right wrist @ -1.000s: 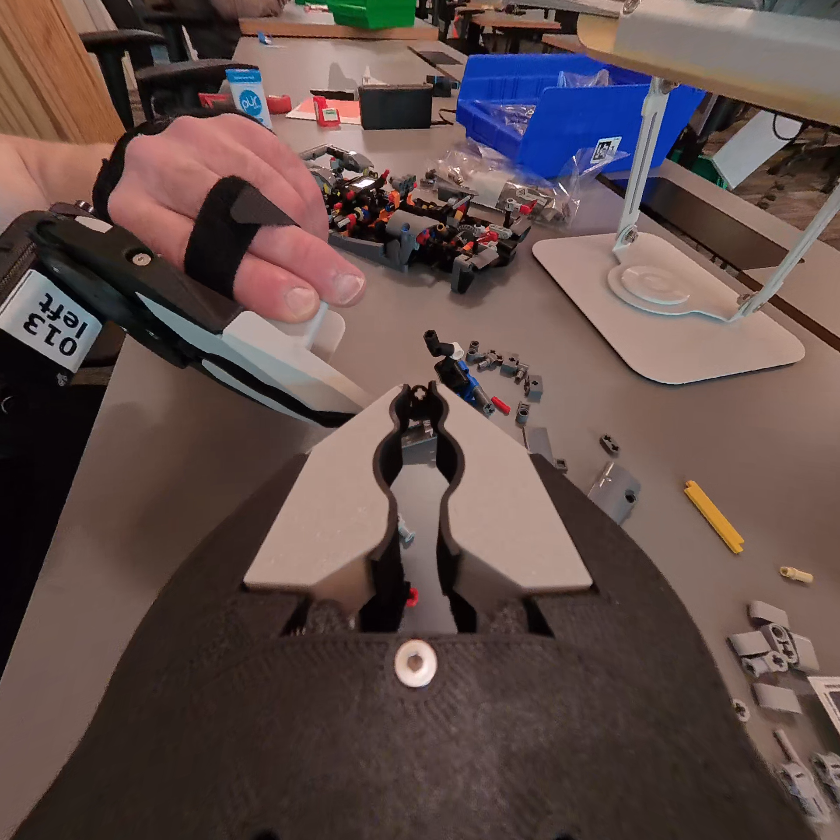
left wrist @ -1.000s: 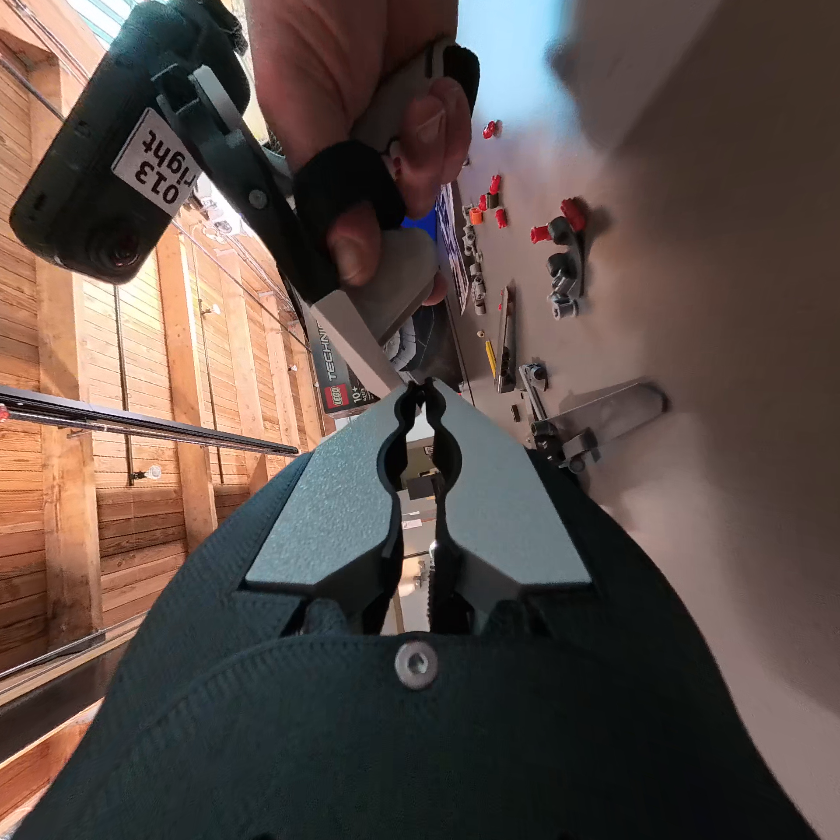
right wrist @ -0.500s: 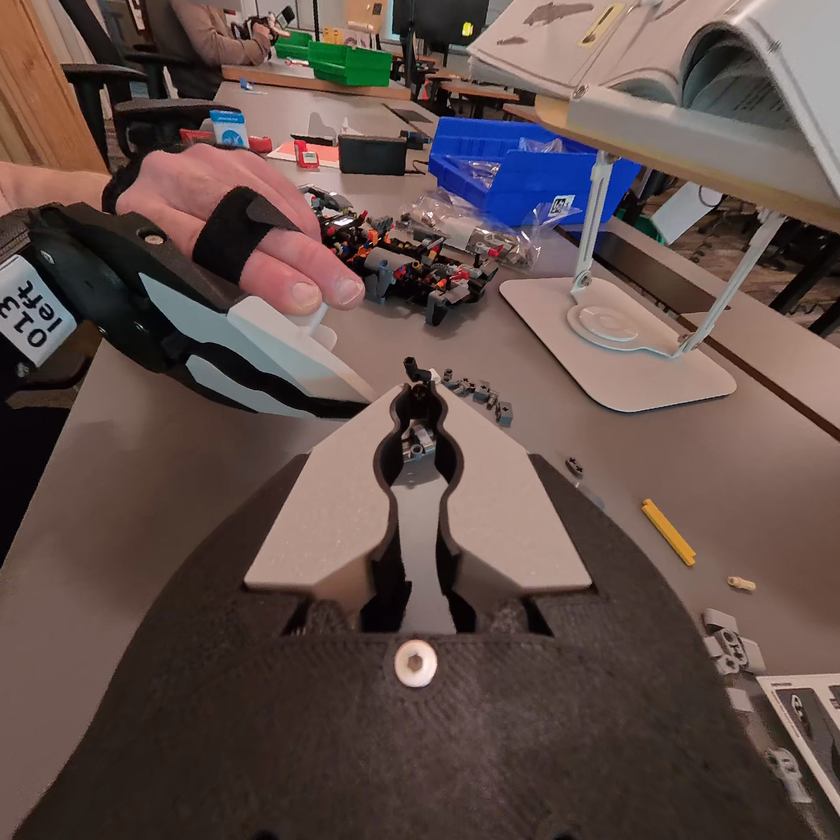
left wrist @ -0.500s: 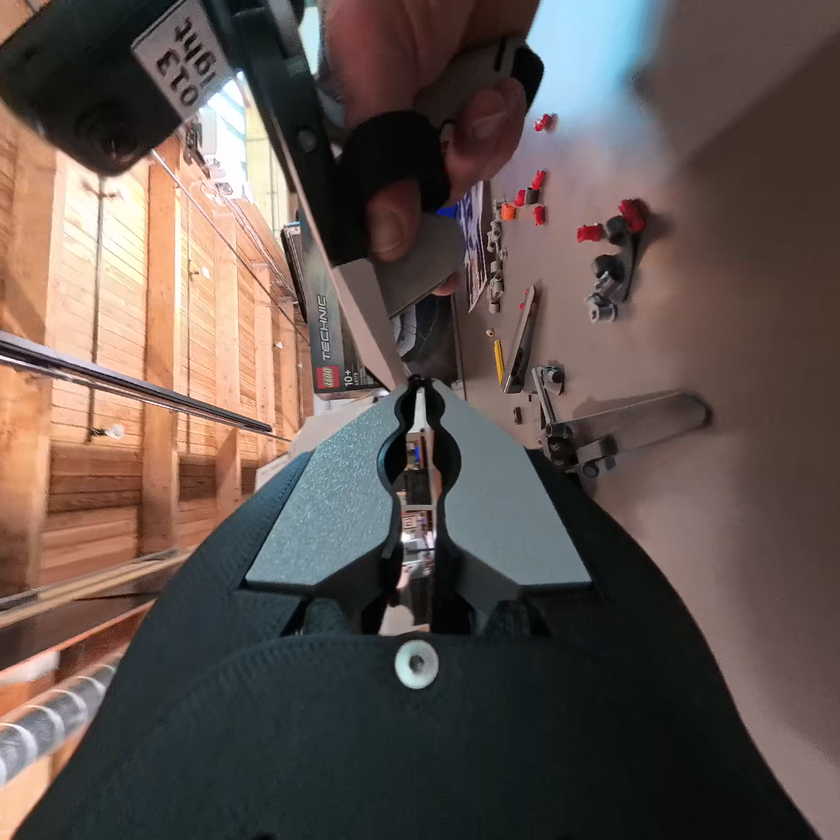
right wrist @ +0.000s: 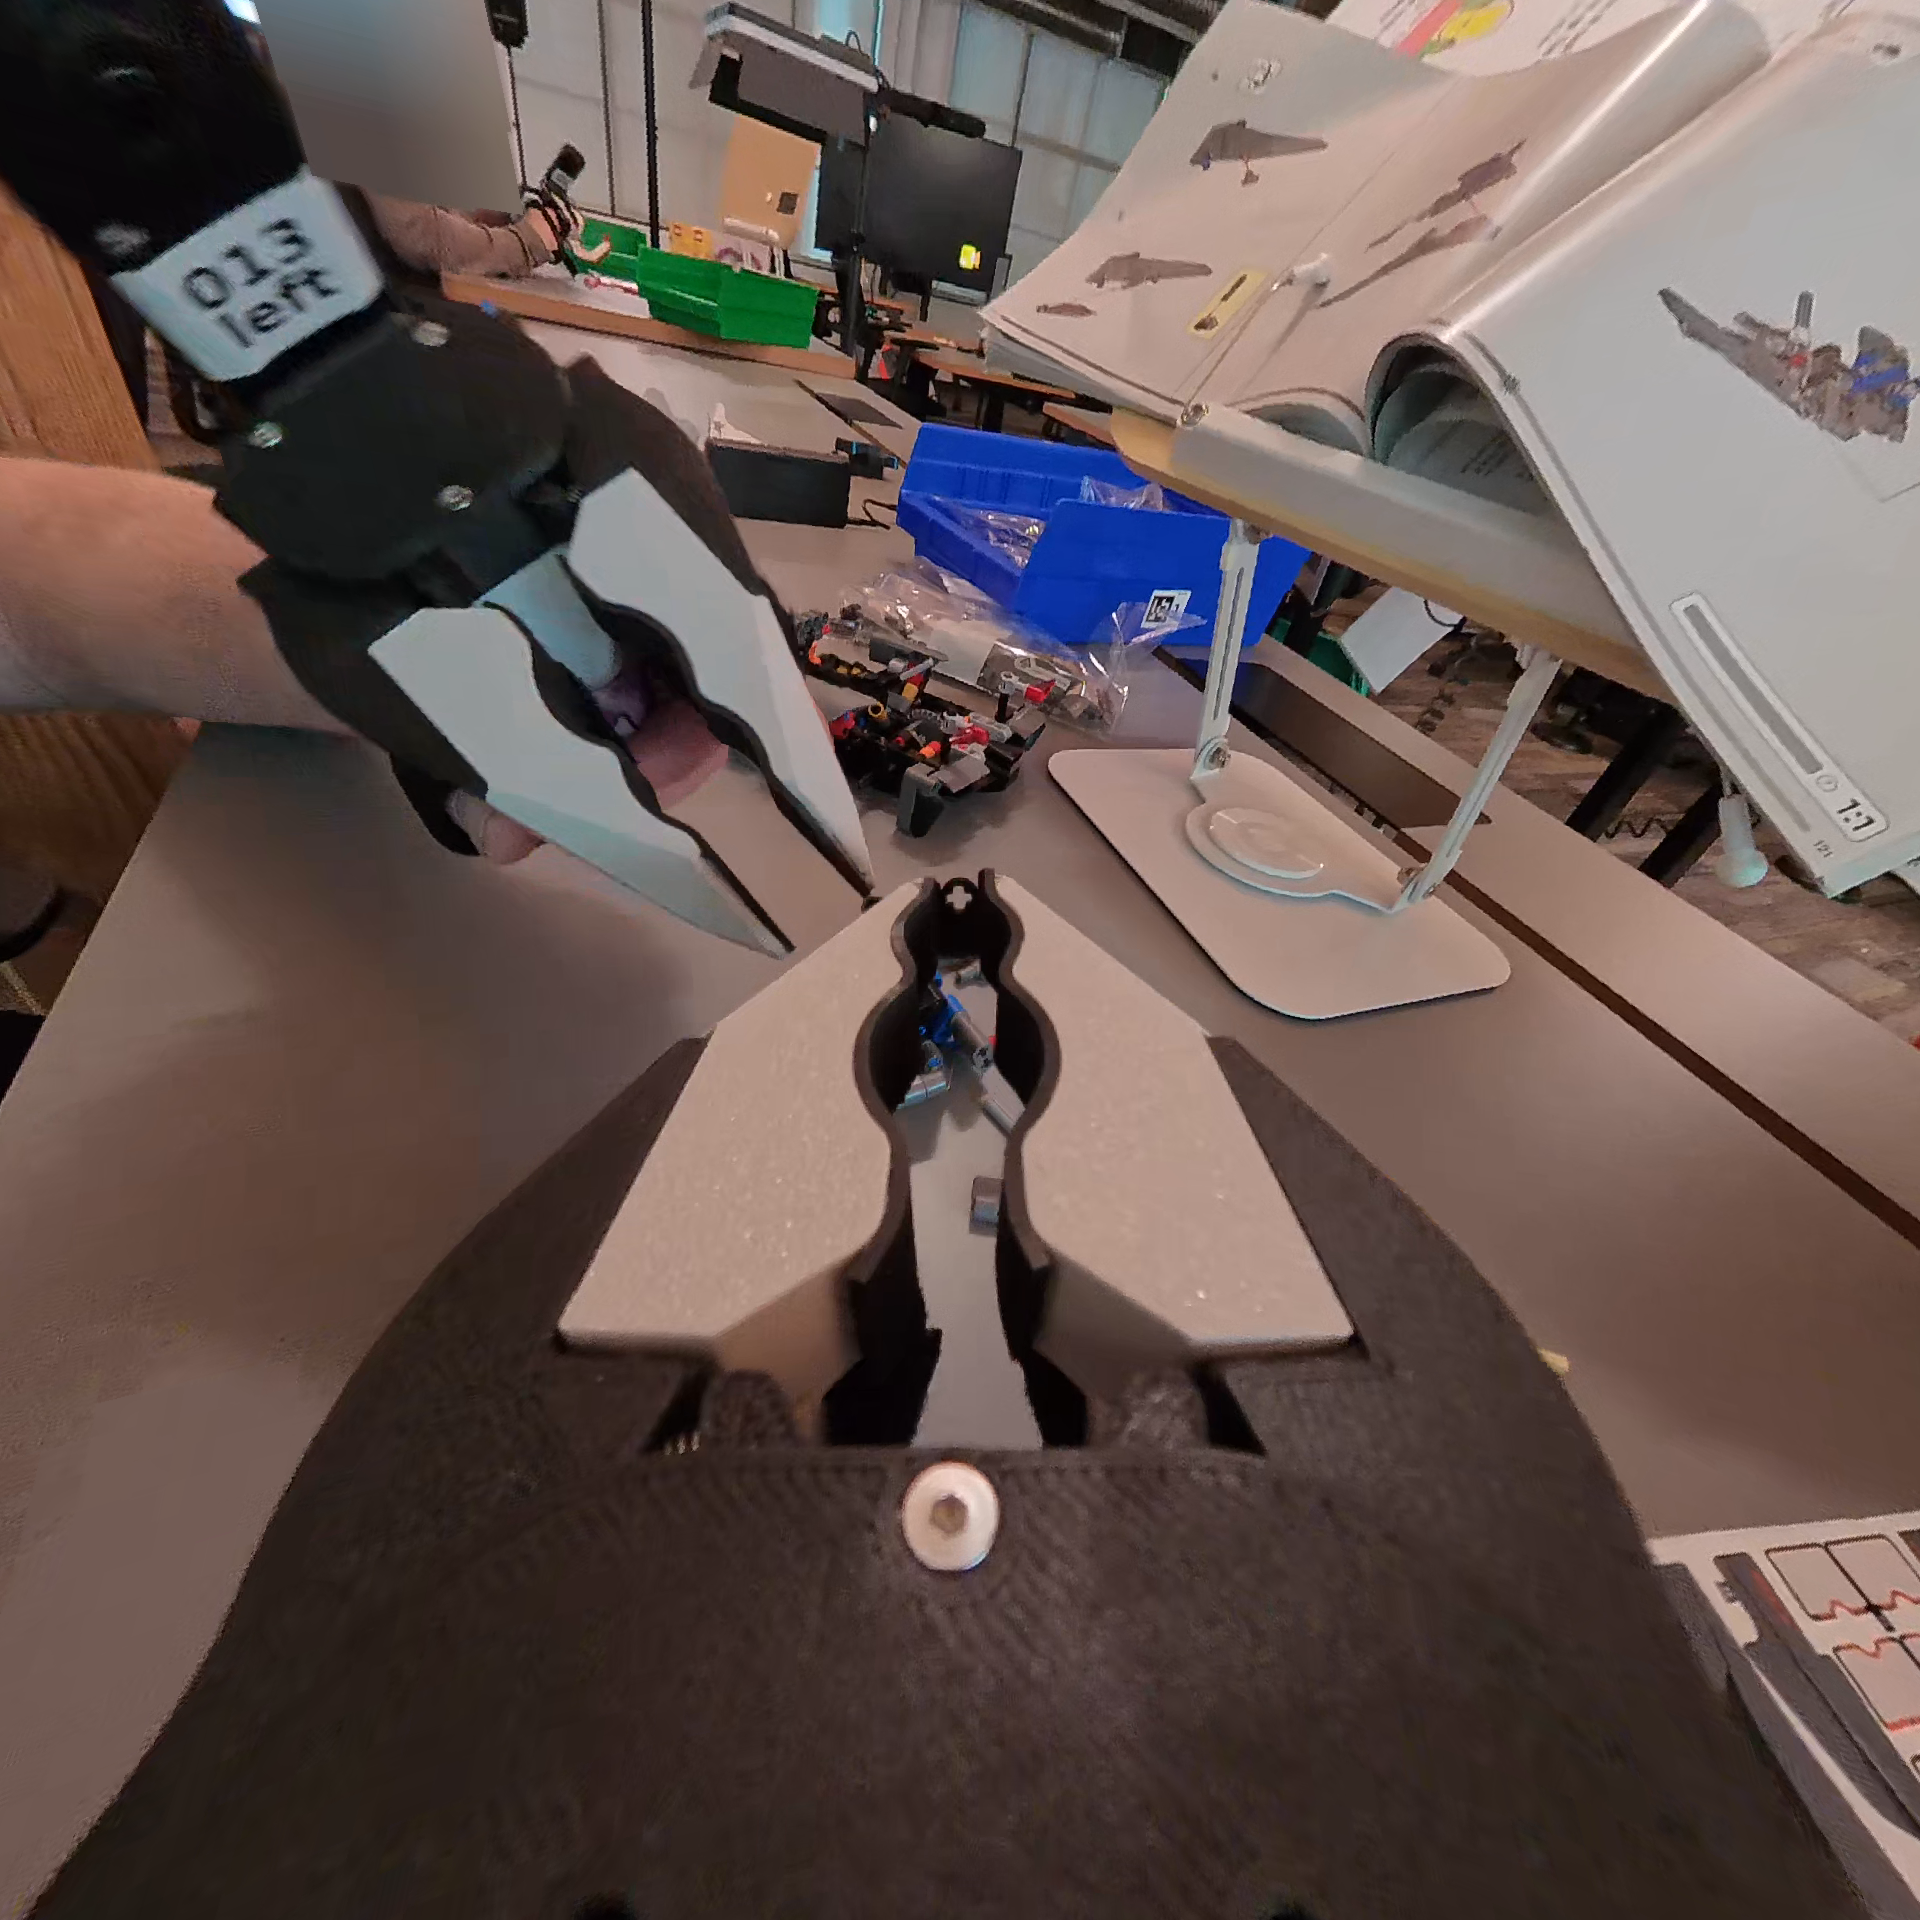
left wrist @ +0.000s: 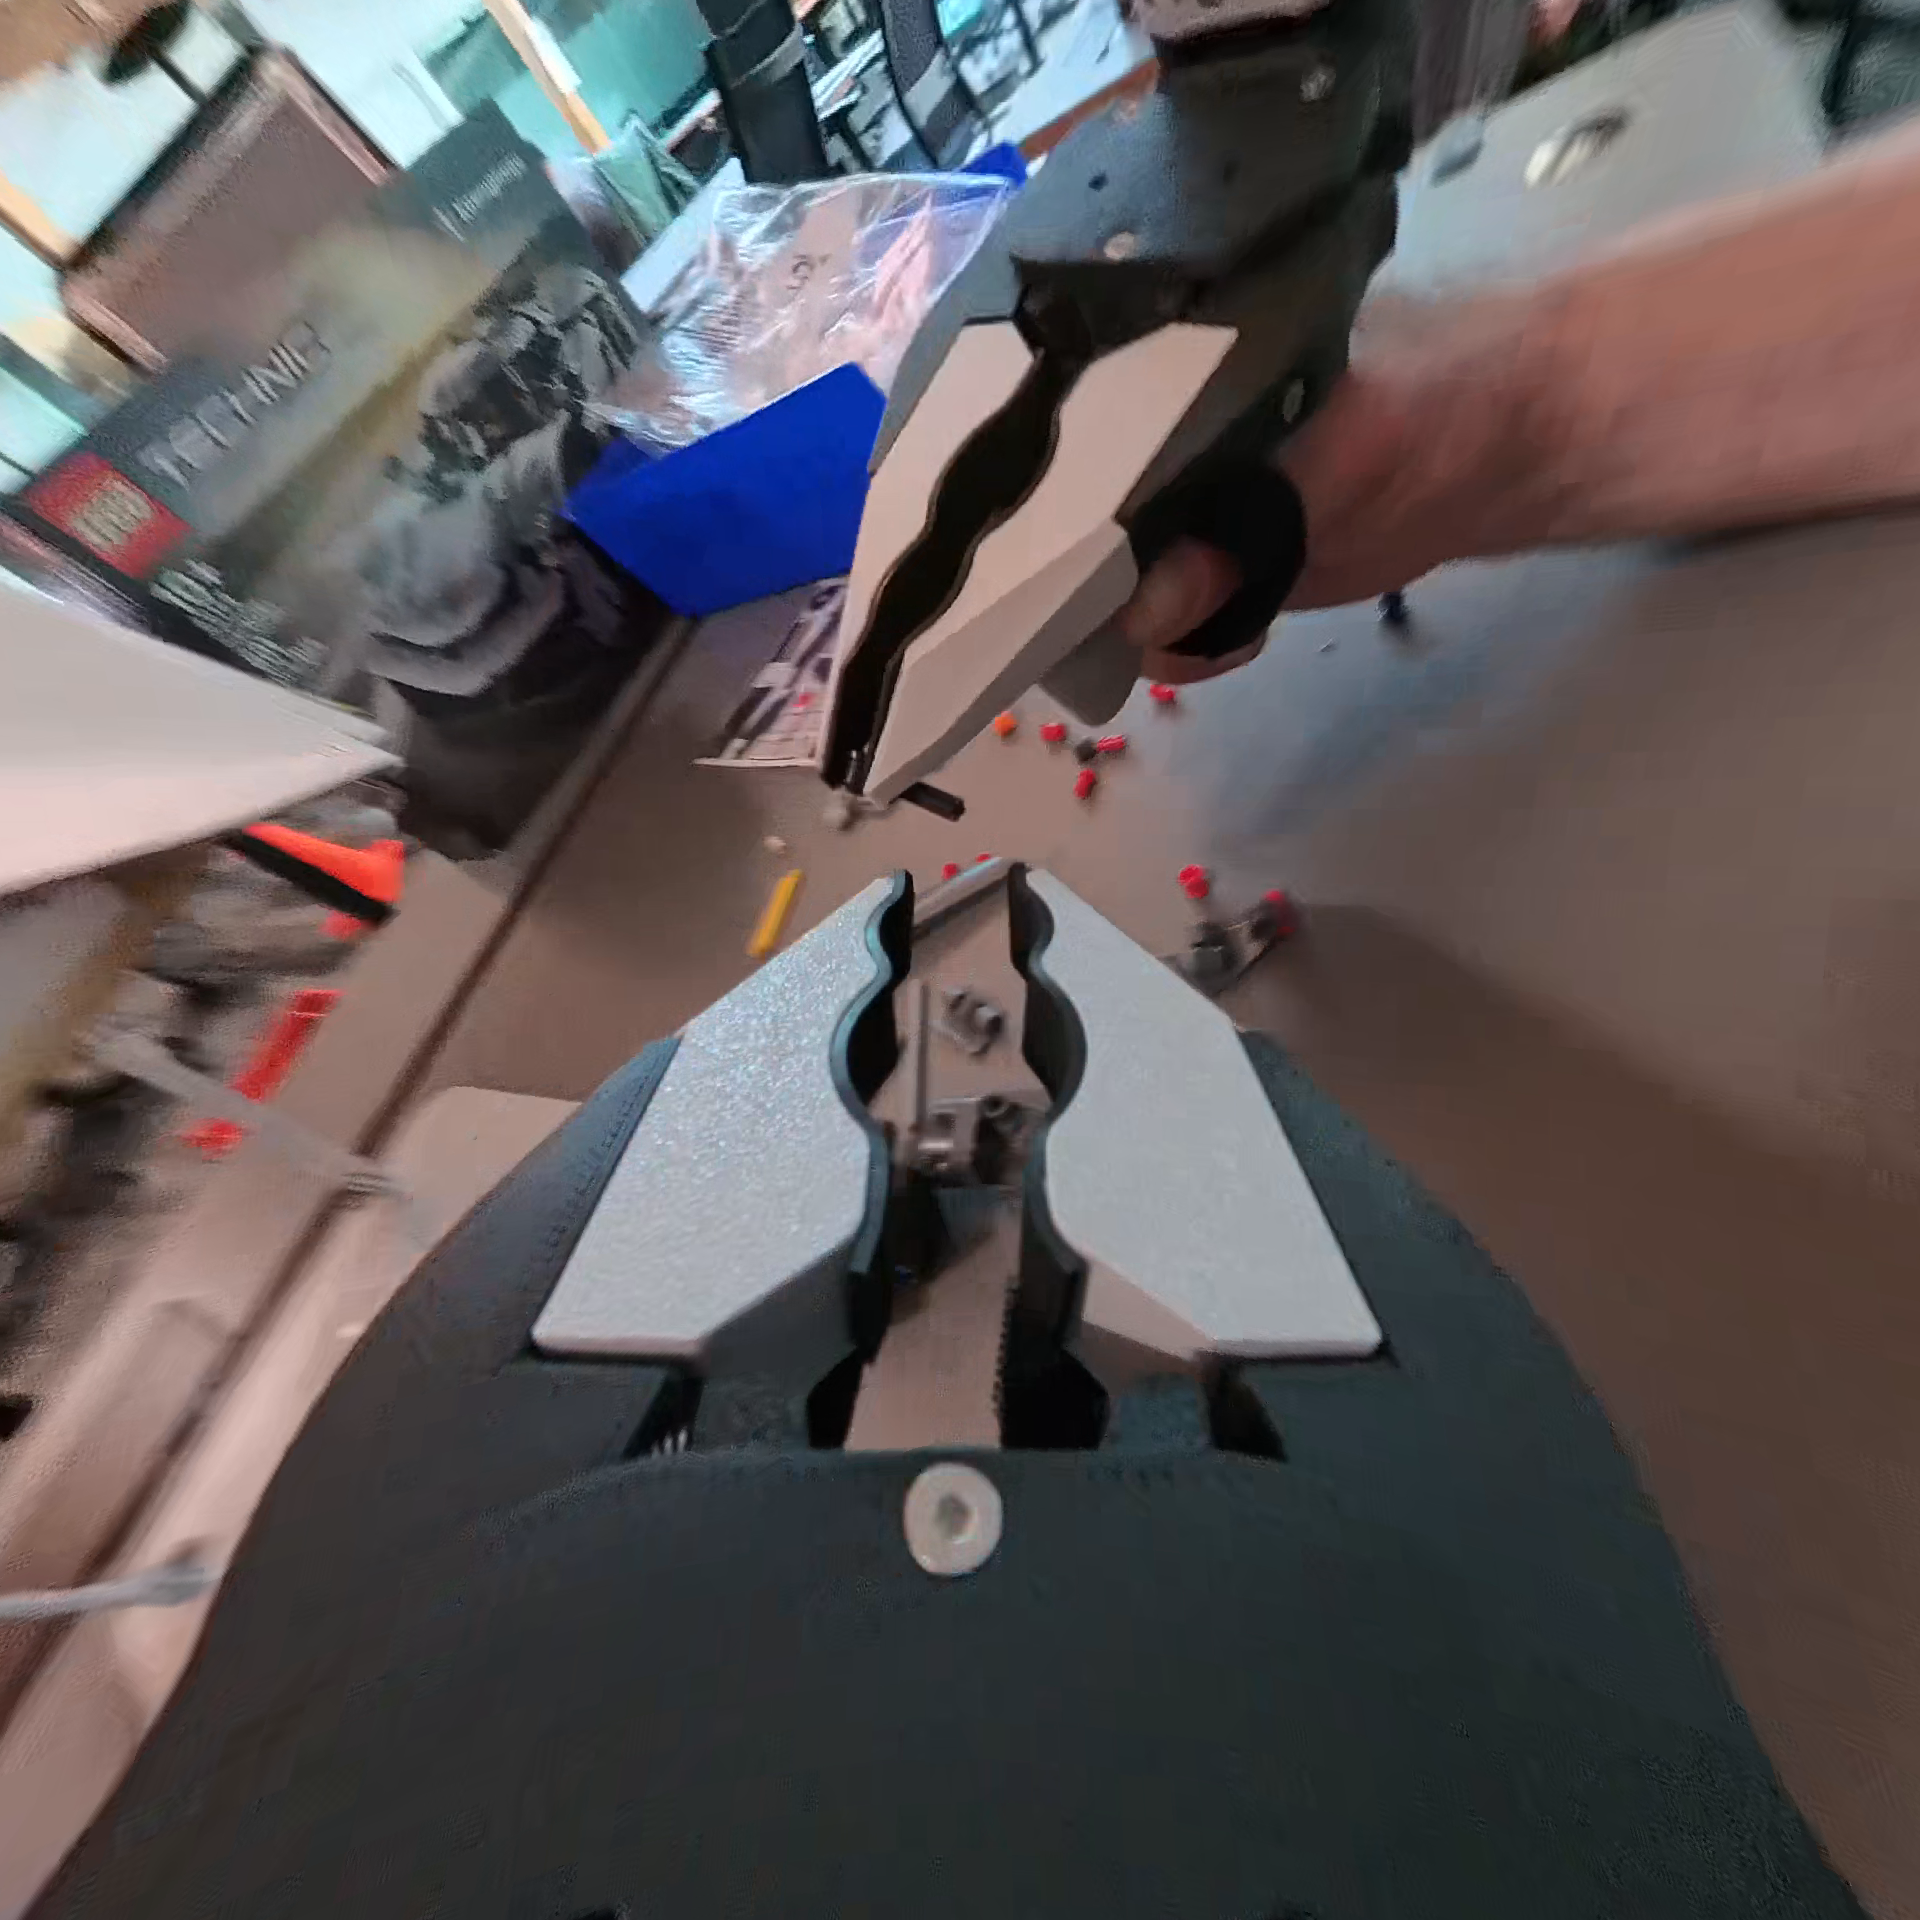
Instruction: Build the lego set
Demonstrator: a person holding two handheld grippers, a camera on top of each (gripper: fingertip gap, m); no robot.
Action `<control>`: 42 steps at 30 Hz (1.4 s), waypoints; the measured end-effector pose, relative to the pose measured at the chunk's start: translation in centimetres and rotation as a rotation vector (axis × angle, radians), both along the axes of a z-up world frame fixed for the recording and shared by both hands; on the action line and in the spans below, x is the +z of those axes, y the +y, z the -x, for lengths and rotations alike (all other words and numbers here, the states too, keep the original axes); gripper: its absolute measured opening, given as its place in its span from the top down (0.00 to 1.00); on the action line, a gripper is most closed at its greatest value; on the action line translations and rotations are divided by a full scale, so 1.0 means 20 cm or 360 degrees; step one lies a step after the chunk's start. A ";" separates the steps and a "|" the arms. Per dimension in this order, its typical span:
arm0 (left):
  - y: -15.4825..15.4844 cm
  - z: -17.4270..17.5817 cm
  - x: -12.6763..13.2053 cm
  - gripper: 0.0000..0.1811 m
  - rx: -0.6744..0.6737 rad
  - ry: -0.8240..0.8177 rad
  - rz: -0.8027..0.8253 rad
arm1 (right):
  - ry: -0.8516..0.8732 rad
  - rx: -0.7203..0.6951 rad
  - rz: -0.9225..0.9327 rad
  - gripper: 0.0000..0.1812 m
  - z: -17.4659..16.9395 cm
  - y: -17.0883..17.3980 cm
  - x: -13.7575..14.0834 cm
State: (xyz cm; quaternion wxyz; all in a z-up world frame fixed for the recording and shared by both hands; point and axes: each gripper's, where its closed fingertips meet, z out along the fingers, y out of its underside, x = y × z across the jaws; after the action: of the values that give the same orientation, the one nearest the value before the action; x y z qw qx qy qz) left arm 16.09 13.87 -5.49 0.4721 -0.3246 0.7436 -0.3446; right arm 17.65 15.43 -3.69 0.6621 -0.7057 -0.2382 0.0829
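My right gripper (right wrist: 961, 896) is shut on a small black lego piece (right wrist: 961, 894) with a cross hole and holds it above the grey table (right wrist: 312, 1091). It also shows in the left wrist view (left wrist: 857, 779), with a black piece (left wrist: 935, 800) at its tip. My left gripper (left wrist: 958, 883) is open and empty. It also shows at the left of the right wrist view (right wrist: 824, 914), its tips close to the right gripper's tip. A partly built lego model (right wrist: 935, 738) lies farther back. Loose grey and blue pieces (right wrist: 951, 1039) lie under the right gripper.
An instruction booklet (right wrist: 1558, 312) rests on a stand with a white base (right wrist: 1278, 904). Blue bins (right wrist: 1122, 561) and plastic bags (right wrist: 987, 644) are behind the model. A sticker sheet (right wrist: 1818, 1662) is at the lower right. Red pins (left wrist: 1081, 748), a yellow piece (left wrist: 774, 914) and the lego box (left wrist: 312, 468) show in the left wrist view. Only a small space, under 4 cm, lies between the two pairs of fingers. From either gripper's tips it is about 30 centimetres to the white base (right wrist: 1278, 904).
My left gripper has rolled from sideways to level, opened its fingers and drawn back a little from the right gripper's tip. The right gripper stays shut on the black piece and has lifted.
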 end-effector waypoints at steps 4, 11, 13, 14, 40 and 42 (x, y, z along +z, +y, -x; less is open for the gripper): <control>-0.06 0.02 0.01 0.90 -0.0166 0.0115 0.0403 | -0.0023 0.0028 -0.0082 0.98 0.03 -0.01 0.04; -0.14 0.06 0.07 0.87 -0.0415 0.0219 0.0871 | -0.0021 0.0098 -0.0174 0.97 0.08 -0.05 0.08; -0.15 0.07 0.08 0.88 -0.0452 0.0238 0.0961 | -0.0013 0.0124 -0.0197 0.98 0.09 -0.06 0.10; -0.14 0.06 0.08 0.88 -0.0451 0.0255 0.0989 | -0.0010 0.0132 -0.0205 0.98 0.10 -0.06 0.11; -0.11 0.05 0.04 1.00 -0.0424 0.0192 0.0754 | -0.0207 0.0138 -0.0266 0.97 0.17 -0.07 0.09; -0.10 0.04 0.03 1.00 -0.0382 0.0175 0.0683 | -0.0212 0.0123 -0.0262 0.98 0.16 -0.07 0.09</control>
State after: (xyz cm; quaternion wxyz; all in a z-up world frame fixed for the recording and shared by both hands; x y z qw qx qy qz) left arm 15.23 11.90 -4.83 0.3069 -0.3450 0.7113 -0.5300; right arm 14.50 14.04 -1.84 0.6968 -0.6431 -0.3148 0.0414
